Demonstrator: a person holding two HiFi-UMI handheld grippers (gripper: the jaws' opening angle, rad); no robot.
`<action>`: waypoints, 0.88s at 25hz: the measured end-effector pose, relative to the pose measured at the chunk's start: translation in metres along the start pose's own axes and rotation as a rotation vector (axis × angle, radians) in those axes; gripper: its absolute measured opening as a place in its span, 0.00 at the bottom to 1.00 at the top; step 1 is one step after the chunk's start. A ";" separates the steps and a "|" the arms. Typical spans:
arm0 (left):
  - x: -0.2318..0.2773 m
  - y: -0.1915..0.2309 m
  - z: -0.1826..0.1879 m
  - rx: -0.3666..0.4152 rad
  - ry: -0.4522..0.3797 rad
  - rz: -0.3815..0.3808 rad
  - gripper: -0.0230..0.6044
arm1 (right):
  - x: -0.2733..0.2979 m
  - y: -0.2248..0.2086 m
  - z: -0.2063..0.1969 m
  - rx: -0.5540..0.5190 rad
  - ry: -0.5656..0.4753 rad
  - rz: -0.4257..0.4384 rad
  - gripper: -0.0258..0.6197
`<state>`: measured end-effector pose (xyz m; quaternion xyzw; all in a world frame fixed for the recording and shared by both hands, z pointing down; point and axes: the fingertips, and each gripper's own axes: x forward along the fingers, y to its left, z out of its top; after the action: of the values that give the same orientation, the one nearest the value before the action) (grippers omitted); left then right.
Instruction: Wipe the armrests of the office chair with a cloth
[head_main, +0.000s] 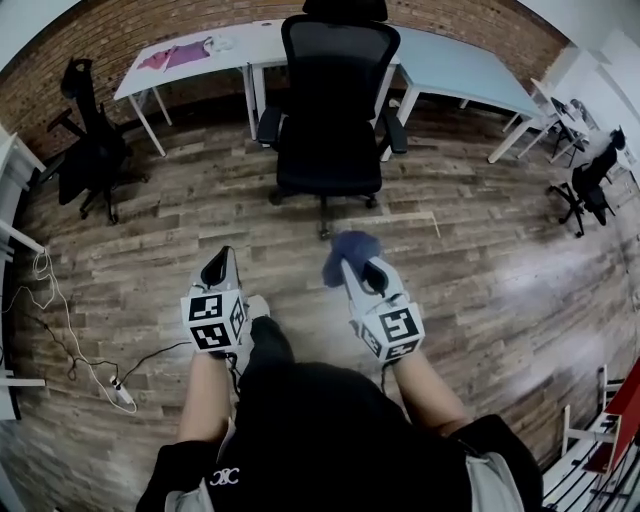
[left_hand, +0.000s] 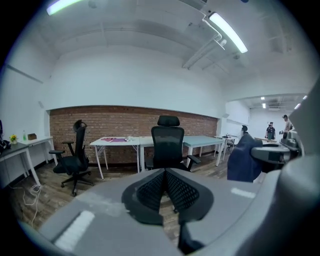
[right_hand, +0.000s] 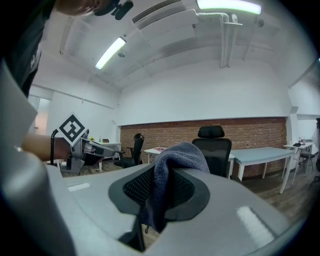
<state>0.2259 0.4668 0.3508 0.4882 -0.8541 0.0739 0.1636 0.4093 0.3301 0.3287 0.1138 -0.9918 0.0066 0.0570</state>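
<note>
The right claw (head_main: 352, 268) is clamped on a bunched blue cloth (head_main: 350, 247), and the left claw (head_main: 218, 262) is pressed together with nothing in it. The office chair (head_main: 330, 110) stands well apart from both across the wooden floor (head_main: 480, 260), its armrests (head_main: 268, 125) not yet wiped. The chair is on wheels, so a firm wipe could roll or turn it away, and the cloth, pinched only at a fold, might drag out of the claw.

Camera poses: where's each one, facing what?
Head view: on the head, steeply down at floor and office chair; forearms, left gripper, right gripper show.
Left gripper view: on left gripper, faces chair; own shut jaws.
Right gripper view: on right gripper, faces chair; jaws pinching cloth.
Shared: both gripper views see the chair and each other's gripper.
</note>
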 end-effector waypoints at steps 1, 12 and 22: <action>0.010 0.004 0.001 -0.008 0.007 -0.007 0.05 | 0.009 -0.003 0.000 -0.002 0.002 -0.004 0.15; 0.124 0.079 0.056 -0.002 -0.010 -0.049 0.05 | 0.134 -0.041 0.010 0.008 0.060 -0.043 0.15; 0.219 0.170 0.085 -0.002 0.036 -0.112 0.05 | 0.261 -0.046 0.021 0.015 0.118 -0.081 0.15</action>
<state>-0.0404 0.3518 0.3543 0.5336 -0.8224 0.0727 0.1835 0.1648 0.2258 0.3380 0.1538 -0.9812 0.0184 0.1148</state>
